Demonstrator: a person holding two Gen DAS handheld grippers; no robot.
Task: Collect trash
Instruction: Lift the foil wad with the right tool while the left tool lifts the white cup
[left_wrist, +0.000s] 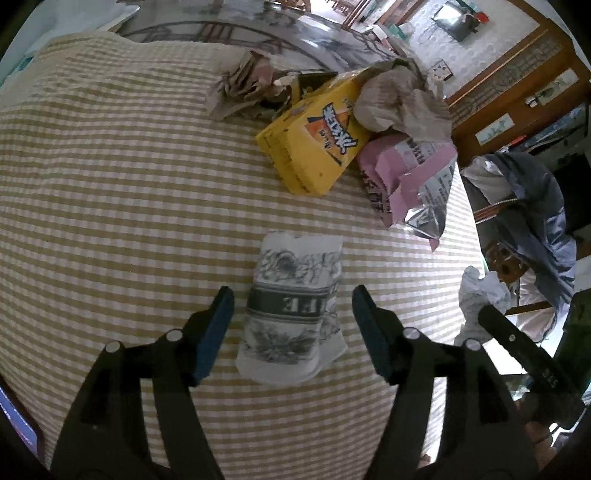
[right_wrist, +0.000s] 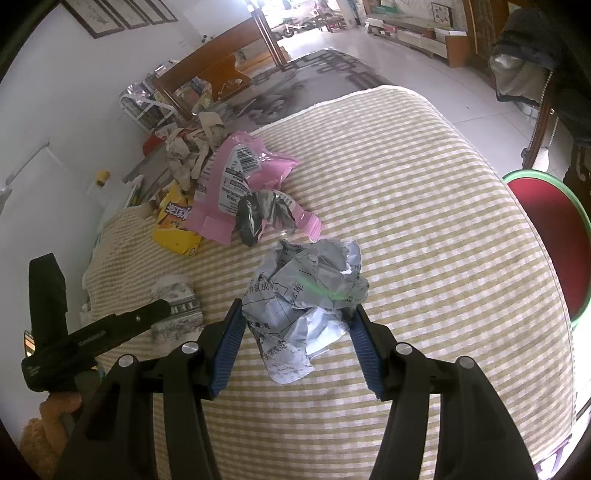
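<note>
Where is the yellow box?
In the left wrist view the yellow box lies at the far side of the striped cloth, between brown crumpled paper and the pink wrapper.

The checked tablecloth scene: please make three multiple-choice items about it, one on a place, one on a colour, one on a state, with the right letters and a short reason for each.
1. Where does the white printed packet lie?
A. between the left gripper's open fingers
B. on top of the yellow box
C. on the floor

2. What colour is the torn wrapper beside the yellow box?
A. green
B. pink
C. blue

3. What is the right gripper doing?
A. standing empty and wide
B. closed on the crumpled grey paper
C. closed on the yellow box

Answers: 1 A, the left gripper has a gap on each side of the packet. 2 B, its film is plainly pink. 3 B, both pads press the paper wad.
</note>
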